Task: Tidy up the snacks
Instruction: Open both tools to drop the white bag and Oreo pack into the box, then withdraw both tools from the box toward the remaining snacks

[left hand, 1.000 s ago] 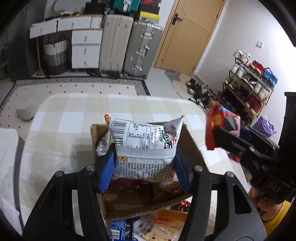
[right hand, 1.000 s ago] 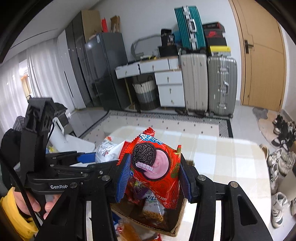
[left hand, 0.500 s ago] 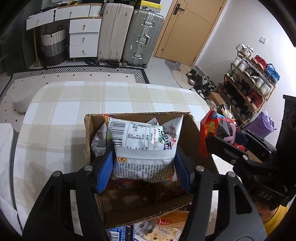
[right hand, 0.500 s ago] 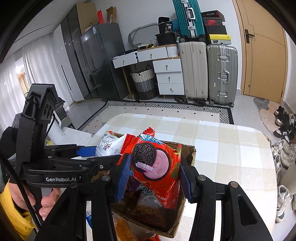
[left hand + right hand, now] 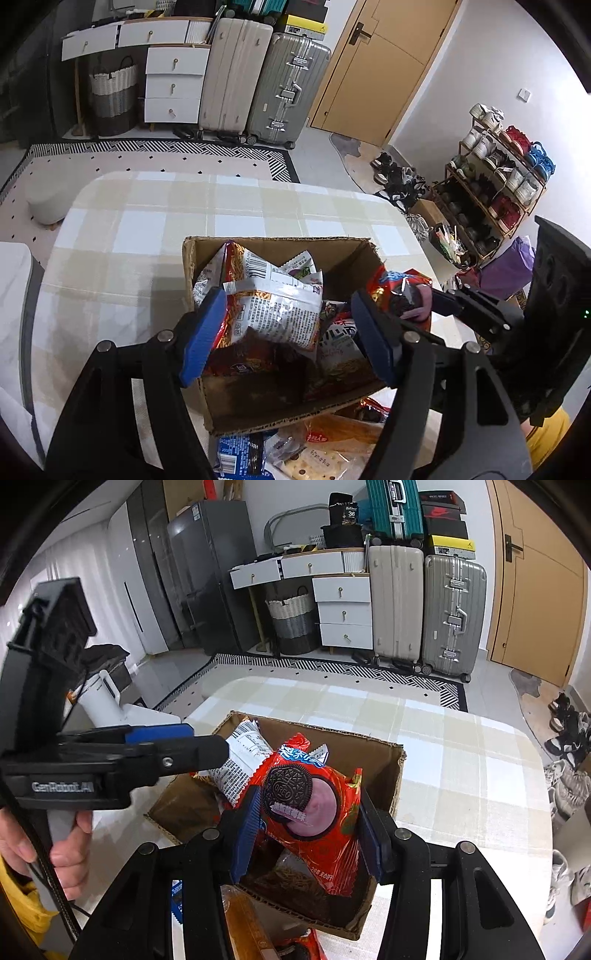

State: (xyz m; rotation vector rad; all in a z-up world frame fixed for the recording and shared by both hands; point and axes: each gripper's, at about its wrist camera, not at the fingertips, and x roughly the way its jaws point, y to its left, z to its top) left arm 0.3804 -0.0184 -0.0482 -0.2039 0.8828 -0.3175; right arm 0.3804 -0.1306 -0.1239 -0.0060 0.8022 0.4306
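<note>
An open cardboard box [image 5: 280, 245] [image 5: 395, 768] holding several snack packets sits on the checked table [image 5: 147, 221]. My left gripper [image 5: 284, 332] is open over the box; the white and silver snack bag [image 5: 275, 317] lies loose between its blue pads, dropped among the other packets. My right gripper [image 5: 308, 819] is shut on a red Oreo packet [image 5: 314, 808] and holds it over the box's right side; the packet also shows in the left wrist view [image 5: 400, 295].
More snack packets [image 5: 321, 450] lie on the table in front of the box. Suitcases [image 5: 258, 77], white drawers [image 5: 173, 81] and a shoe rack [image 5: 495, 184] stand beyond the table. A white stool [image 5: 46, 203] is on the left.
My left gripper has opened and the white bag has dropped into the box. My right gripper has brought the Oreo packet lower and closer over the box.
</note>
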